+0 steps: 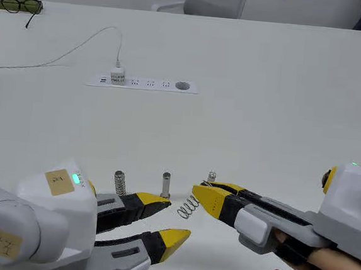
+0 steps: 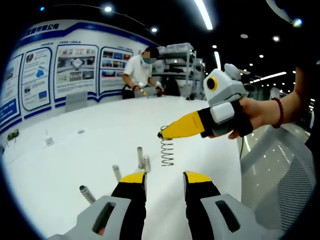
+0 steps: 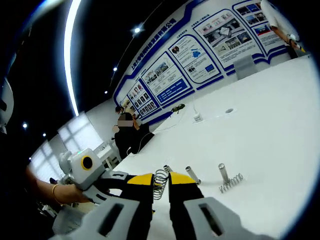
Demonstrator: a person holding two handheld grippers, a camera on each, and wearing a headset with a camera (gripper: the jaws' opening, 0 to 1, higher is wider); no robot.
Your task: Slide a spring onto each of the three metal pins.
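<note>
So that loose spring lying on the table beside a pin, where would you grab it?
Probably near the end of the loose spring that points away from the pin, coming down from above with the jaws across its coils. It lies flat on the table, so the sides are exposed, and holding one end leaves the other open to slip over a pin.

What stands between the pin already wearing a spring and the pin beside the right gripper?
A bare metal pin, upright; the head view shows it between the sprung pin and the third pin.
</note>
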